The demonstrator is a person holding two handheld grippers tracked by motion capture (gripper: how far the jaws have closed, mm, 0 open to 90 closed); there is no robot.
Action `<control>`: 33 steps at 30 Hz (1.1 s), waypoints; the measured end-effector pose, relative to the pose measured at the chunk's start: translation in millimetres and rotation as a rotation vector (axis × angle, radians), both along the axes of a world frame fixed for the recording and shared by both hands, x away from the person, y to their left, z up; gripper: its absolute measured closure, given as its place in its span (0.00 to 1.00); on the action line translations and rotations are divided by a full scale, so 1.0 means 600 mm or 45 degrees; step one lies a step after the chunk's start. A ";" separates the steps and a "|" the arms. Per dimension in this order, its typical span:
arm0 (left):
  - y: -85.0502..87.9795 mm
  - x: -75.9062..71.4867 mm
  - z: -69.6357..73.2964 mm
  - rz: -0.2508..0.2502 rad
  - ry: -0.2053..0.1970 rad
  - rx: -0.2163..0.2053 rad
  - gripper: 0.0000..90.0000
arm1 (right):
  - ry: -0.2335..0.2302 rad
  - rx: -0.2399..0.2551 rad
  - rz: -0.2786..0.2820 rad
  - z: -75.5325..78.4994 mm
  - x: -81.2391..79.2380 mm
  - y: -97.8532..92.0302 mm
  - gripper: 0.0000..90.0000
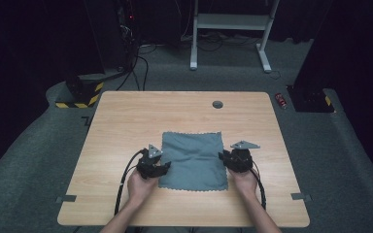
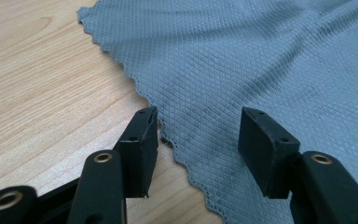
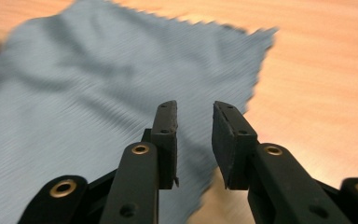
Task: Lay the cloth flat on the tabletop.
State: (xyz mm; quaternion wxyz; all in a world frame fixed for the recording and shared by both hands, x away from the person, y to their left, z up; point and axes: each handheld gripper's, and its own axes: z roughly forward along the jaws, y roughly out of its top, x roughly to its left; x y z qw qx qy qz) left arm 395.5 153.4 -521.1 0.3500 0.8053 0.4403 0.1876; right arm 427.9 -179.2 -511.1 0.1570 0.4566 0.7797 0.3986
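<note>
Your forearms enter from the near edge of the tabletop (image 1: pixel 126 116), one hand on each tool. Your left tool (image 1: pixel 156 165) sits at the left edge of the grey cloth (image 1: pixel 194 160), toward its near left corner. In the left gripper view, its jaws stand apart astride the cloth's scalloped hem (image 2: pixel 168 140); neither pad presses the fabric, so the tool (image 2: pixel 198 140) is released. Your right tool (image 1: pixel 227 158) sits at the cloth's right edge. In the right gripper view, its jaws stand a narrow gap apart above the cloth (image 3: pixel 74 107), with nothing clamped between them: this tool (image 3: pixel 194 135) is also released. The cloth lies spread flat, slightly rumpled, at the middle of the tabletop, nearer the near edge. A round cable port (image 1: pixel 217 104) sits by the far edge.
</note>
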 end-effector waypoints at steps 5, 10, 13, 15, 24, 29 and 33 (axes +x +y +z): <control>0.003 -0.009 -0.009 0.020 -0.057 -0.024 0.48 | 0.009 -0.059 -0.064 0.007 0.052 0.014 0.78; 0.003 -0.009 -0.009 0.031 -0.056 -0.023 0.45 | 0.024 -0.088 -0.125 0.001 0.090 0.032 0.76; 0.003 -0.009 -0.009 0.033 -0.055 -0.022 0.45 | 0.058 -0.120 -0.171 -0.006 0.112 0.040 0.77; 0.003 -0.009 -0.009 0.034 -0.055 -0.022 0.45 | 0.067 -0.132 -0.203 -0.011 0.122 0.043 0.80; 0.003 -0.009 -0.009 0.039 -0.053 -0.021 0.43 | 0.057 -0.327 -0.193 -0.001 0.161 0.060 1.00; 0.003 -0.009 -0.009 0.039 -0.053 -0.021 0.43 | 0.072 -0.273 -0.233 0.004 0.162 0.052 0.81; 0.003 -0.009 -0.009 0.043 -0.053 -0.021 0.43 | 0.010 -0.166 -0.120 0.016 0.109 0.055 0.77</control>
